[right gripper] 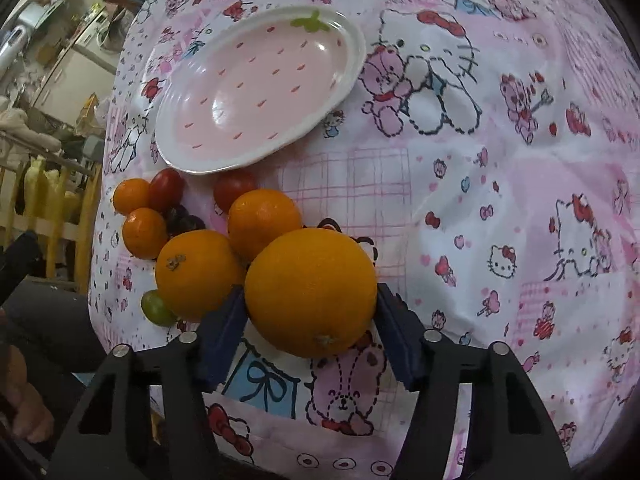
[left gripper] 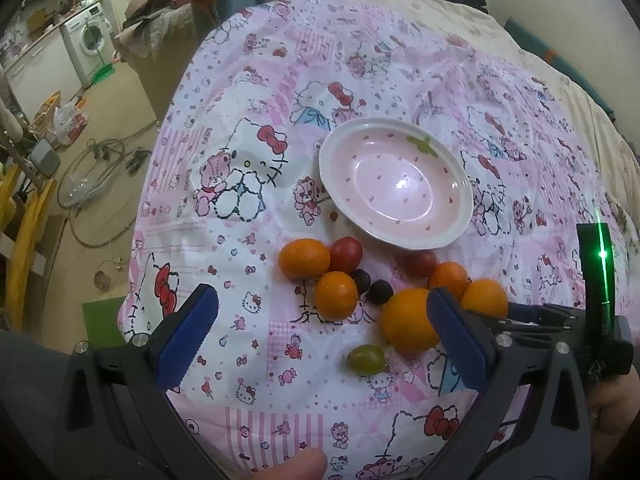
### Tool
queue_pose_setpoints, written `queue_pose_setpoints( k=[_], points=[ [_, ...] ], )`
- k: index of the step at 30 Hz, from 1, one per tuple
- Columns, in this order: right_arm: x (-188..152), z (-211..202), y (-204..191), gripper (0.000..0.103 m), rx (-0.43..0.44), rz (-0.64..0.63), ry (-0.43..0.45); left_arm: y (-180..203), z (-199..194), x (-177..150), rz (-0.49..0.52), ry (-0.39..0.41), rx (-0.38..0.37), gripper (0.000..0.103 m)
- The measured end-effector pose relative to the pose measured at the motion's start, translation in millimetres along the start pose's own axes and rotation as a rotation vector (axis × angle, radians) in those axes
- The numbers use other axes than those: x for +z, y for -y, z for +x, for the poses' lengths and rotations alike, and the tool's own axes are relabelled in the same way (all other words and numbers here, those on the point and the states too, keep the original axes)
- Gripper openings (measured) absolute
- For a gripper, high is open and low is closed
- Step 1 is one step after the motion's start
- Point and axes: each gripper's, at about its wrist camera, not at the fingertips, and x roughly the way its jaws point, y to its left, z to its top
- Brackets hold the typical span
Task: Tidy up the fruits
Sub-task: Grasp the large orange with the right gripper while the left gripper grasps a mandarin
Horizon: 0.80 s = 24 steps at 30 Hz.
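A pink strawberry-pattern bowl (left gripper: 394, 184) (right gripper: 256, 88) sits empty on the Hello Kitty cloth (left gripper: 248, 360). In front of it lie several oranges, two red tomatoes (left gripper: 346, 255) (right gripper: 166, 190), two dark grapes (left gripper: 379, 292) and a green grape (left gripper: 365, 359) (right gripper: 157, 307). My right gripper (right gripper: 310, 320) is shut on a large orange (right gripper: 311, 291), its blue pads (right gripper: 224, 330) pressing both sides. The same orange shows in the left wrist view (left gripper: 485, 298). My left gripper (left gripper: 320, 332) is open and empty, hovering over the fruit pile near another orange (left gripper: 409, 320).
The cloth covers a bed with a beige blanket (left gripper: 460, 12) behind. To the left the floor holds cables (left gripper: 94, 184), a washing machine (left gripper: 90, 38) and yellow wooden rails (left gripper: 24, 240). A thumb (left gripper: 292, 466) shows at the bottom edge.
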Motion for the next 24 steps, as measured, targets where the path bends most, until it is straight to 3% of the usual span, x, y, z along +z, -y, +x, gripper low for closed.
queue_pose_setpoints(
  k=[5,14,24],
  points=[
    [1,-8,1,0.061,-0.009,0.041,0.004,4,2,8,0.035,-0.006,-0.005,0.103],
    [7,-39,10,0.061,0.022,0.052,0.098,-11,21,4,0.005,-0.106,0.006,0.103],
    [23,-60,7,0.061,0.088,0.012,0.168,-28,51,27,0.007,-0.284,-0.014,0.102]
  ],
)
